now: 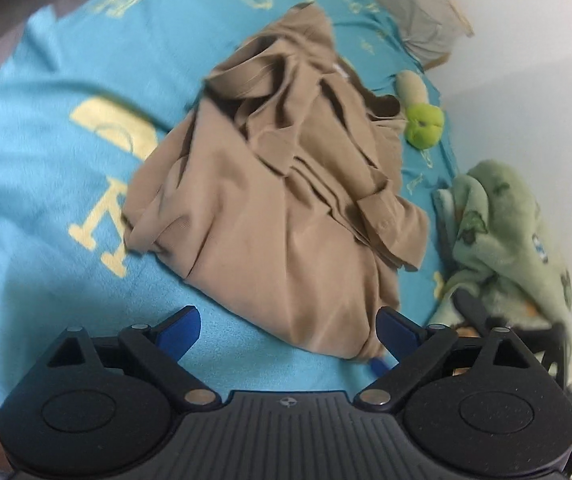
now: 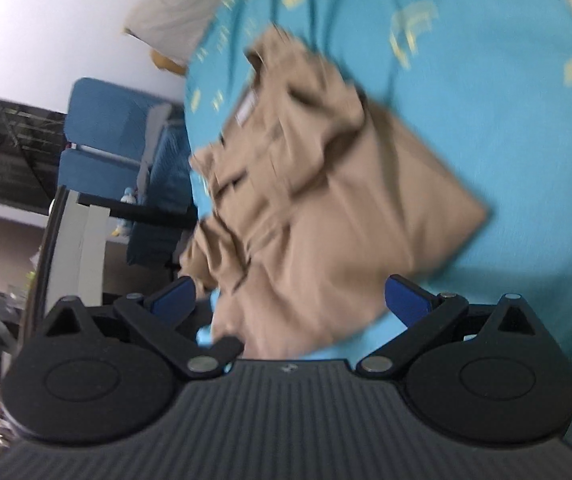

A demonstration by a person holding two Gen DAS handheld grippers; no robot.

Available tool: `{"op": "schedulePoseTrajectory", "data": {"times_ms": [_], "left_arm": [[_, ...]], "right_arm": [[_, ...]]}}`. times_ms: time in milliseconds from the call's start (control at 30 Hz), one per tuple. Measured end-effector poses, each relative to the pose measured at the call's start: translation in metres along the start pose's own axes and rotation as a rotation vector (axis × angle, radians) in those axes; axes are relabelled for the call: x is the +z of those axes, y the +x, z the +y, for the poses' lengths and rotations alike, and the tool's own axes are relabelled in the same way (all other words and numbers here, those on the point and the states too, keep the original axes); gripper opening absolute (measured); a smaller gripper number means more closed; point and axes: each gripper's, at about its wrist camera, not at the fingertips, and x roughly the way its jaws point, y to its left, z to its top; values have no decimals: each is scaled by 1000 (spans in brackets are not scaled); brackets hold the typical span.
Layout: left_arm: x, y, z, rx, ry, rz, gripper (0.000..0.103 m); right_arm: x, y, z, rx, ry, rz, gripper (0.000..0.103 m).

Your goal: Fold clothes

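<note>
A turquoise bedspread (image 1: 37, 152) with yellow lettering covered the bed. On it lay a tan shirt (image 1: 286, 184), crumpled and loosely bunched, its near edge reaching between the left gripper (image 1: 290, 328) blue fingertips; those jaws stood spread wide, holding nothing. The right gripper (image 2: 290, 300) likewise had its jaws spread apart, the shirt's lower edge lying between them, ungripped. A green blanket (image 1: 502, 232) sat beside the shirt, a small plush toy (image 1: 422, 108) beyond.
</note>
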Motion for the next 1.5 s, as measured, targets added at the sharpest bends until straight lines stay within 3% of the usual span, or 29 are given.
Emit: {"op": "schedulePoseTrajectory", "data": {"times_ms": [133, 233, 333, 433, 500, 633, 700, 767, 933, 1000, 1100, 1167, 1233, 1367, 1500], "left_arm": [[5, 16, 5, 32, -35, 28, 84], [6, 15, 6, 25, -59, -38, 80], [11, 14, 18, 8, -149, -95, 73], [14, 11, 33, -22, -258, -135, 56], [12, 10, 37, -17, -277, -154, 39], [6, 7, 39, -14, -293, -193, 28], [3, 4, 40, -27, -301, -221, 23], [2, -3, 39, -61, -309, -257, 23], [1, -7, 43, -157, -360, -261, 30], [2, 2, 43, -116, -376, -223, 50], [2, 8, 46, -60, -362, -187, 50], [4, 8, 47, -60, -368, -189, 50], [4, 7, 49, -64, -389, -205, 45], [4, -1, 48, -71, -376, -257, 17], [2, -23, 24, -126, -278, -345, 11]], "right_arm": [[-14, 16, -10, -12, 90, 16, 103], [-20, 26, -20, -27, 166, 3, 102], [-16, 24, -24, -21, 214, -66, 102], [-12, 19, -27, -40, 236, -146, 93], [-11, 17, -30, -60, 254, -165, 76], [-13, 17, -30, -101, 247, -189, 54], [-13, 16, -29, -125, 241, -203, 21], [-11, 9, -28, -105, 211, -225, 15], [-12, -10, -12, -15, 79, -308, 12], [-11, -13, -12, -1, 78, -314, 12], [-7, -12, -15, -19, 96, -307, 12], [-6, -13, -16, -29, 102, -306, 12], [-5, -14, -16, -33, 94, -304, 12], [-7, -17, -9, -34, 64, -298, 11], [-3, -31, 6, -27, 11, -304, 11]]}}
